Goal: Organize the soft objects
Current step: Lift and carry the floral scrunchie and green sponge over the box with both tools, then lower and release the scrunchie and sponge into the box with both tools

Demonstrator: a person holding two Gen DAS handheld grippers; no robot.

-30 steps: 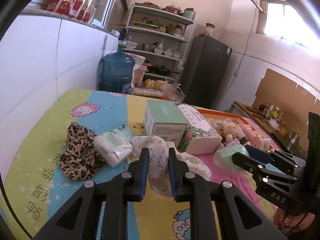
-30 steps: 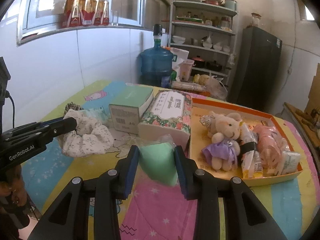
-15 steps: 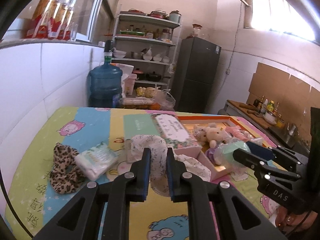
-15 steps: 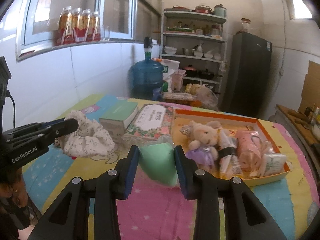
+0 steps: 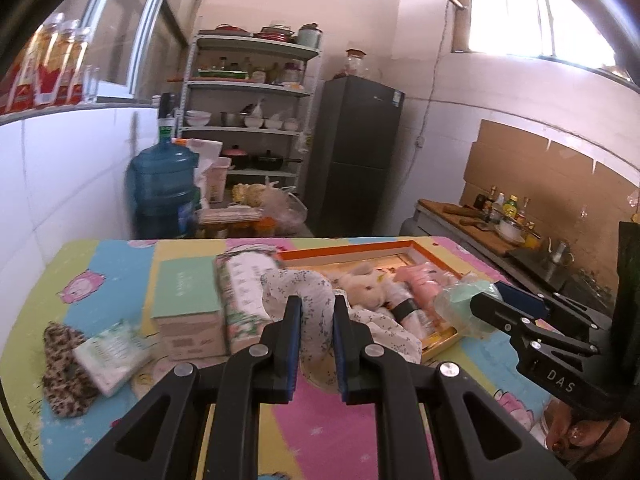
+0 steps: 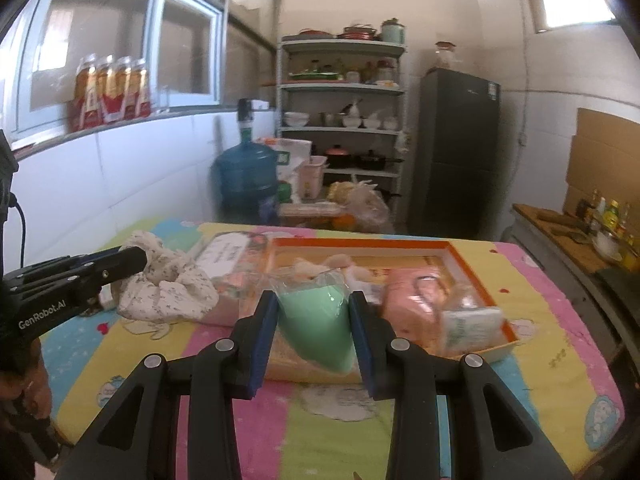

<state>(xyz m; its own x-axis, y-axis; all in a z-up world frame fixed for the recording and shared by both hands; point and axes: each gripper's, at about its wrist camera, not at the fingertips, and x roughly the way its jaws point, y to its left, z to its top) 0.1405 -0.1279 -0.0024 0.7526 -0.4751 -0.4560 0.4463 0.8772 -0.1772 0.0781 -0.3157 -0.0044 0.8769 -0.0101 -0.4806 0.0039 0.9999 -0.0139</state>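
Observation:
My left gripper [image 5: 314,312] is shut on a white floral scrunchie [image 5: 316,300], which hangs above the table beside the orange tray [image 5: 348,249]. The scrunchie [image 6: 168,288] also shows at the left of the right wrist view, held by the left gripper [image 6: 132,258]. My right gripper [image 6: 314,308] is shut on a mint-green soft pad in clear wrap [image 6: 316,320], held over the tray's [image 6: 360,245] near edge. From the left wrist view the pad [image 5: 460,304] and right gripper [image 5: 480,304] appear at the right. In the tray lie a plush bear [image 5: 368,284], a pink pack [image 6: 412,300] and a small tissue pack [image 6: 472,328].
A floral tissue box [image 5: 244,296] and a green-topped box [image 5: 188,304] stand left of the tray. A leopard scrunchie [image 5: 64,368] and a white tissue pack [image 5: 112,356] lie at the table's left. A water jug [image 5: 164,192], shelves [image 5: 248,128] and a fridge [image 5: 356,160] stand beyond the far edge.
Both grippers have risen and moved right toward the tray, each keeping its load. The scrunchie is lifted off the table; the green pad now hangs over the tray's near edge.

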